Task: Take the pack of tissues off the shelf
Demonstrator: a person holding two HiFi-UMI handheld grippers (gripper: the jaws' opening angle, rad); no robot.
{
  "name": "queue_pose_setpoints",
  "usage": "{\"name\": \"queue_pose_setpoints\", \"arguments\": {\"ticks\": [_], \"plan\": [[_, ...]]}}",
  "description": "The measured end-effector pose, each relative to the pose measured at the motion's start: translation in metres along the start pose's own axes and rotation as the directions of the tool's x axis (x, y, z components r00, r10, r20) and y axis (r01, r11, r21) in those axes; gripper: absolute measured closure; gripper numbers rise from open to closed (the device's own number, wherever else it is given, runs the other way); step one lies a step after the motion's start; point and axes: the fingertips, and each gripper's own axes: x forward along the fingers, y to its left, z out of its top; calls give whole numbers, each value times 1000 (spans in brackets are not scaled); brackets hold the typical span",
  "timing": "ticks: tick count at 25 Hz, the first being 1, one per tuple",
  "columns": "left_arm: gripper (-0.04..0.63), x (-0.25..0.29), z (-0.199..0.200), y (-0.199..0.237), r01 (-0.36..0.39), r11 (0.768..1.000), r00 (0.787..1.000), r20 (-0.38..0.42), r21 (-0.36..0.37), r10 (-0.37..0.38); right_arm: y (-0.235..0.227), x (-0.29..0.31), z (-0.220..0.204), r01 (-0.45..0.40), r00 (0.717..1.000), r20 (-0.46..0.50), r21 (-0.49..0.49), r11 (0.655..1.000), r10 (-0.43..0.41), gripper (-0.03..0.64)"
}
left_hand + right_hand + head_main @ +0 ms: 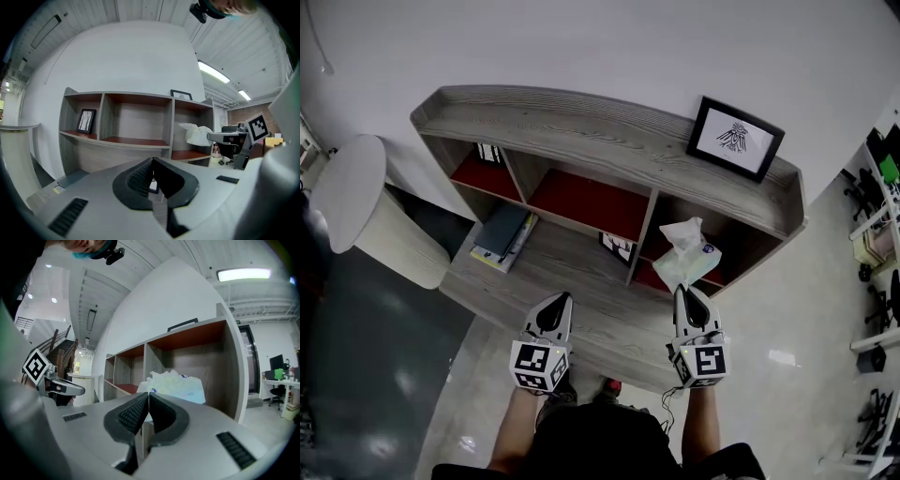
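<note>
Person's forearms and both marker cubes sit lowest in the head view, pointing at the shelf (609,141).

- Right hand-held gripper (690,295): jaws clenched, pinching the near edge of the pack of tissues (687,258). Right gripper view confirms this: the tips (148,393) meet with no visible gap, and the pack (180,386) sits right at them.
- Pack location: held in the air at the mouth of the shelf's right-hand compartment, lifted clear of that compartment's red floor. A white tissue sticks out of the top. The left gripper view shows it from the side (199,135), with daylight under it. Can't tell whether it is fully outside the opening.
- Left hand-held gripper (555,302): jaws closed together with nothing between them (152,161). It hangs over the shelf's lower ledge, in front of the middle compartment and well apart from the pack.
- Shelf: grey wood with three compartments with red floors. The middle one looks bare.
- Framed picture (736,138) lies on the shelf top at the right end.
- Second small frame (86,121) stands in the left compartment.
- Dark folder stack (502,234) lies on the lower ledge, left side.
- Round white stand (347,192) sits left of the shelf.
</note>
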Motion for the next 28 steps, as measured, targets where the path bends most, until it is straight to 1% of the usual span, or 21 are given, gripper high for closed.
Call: {"name": "queue_pose_setpoints", "arguments": {"ticks": [11,16,19,23,28], "plan": [[588,-31,1,40,-28,1000,999,18,0,28,69,9,21,-84,996,42,-27,996,85,588],[588,-48,2,64,-59,998,998,25,-5,59,107,23,23,-145,988,42,-35,989,147,588],[588,-60,1,80,-83,996,996,24,-8,83,129,33,25,-170,985,35,-19,985,170,588],[588,-77,-2,105,-124,992,992,23,-16,125,161,47,26,-231,971,52,-24,973,232,588],[588,-96,-8,138,-181,983,983,18,-29,182,202,68,25,-308,950,51,-23,951,308,588]]}}
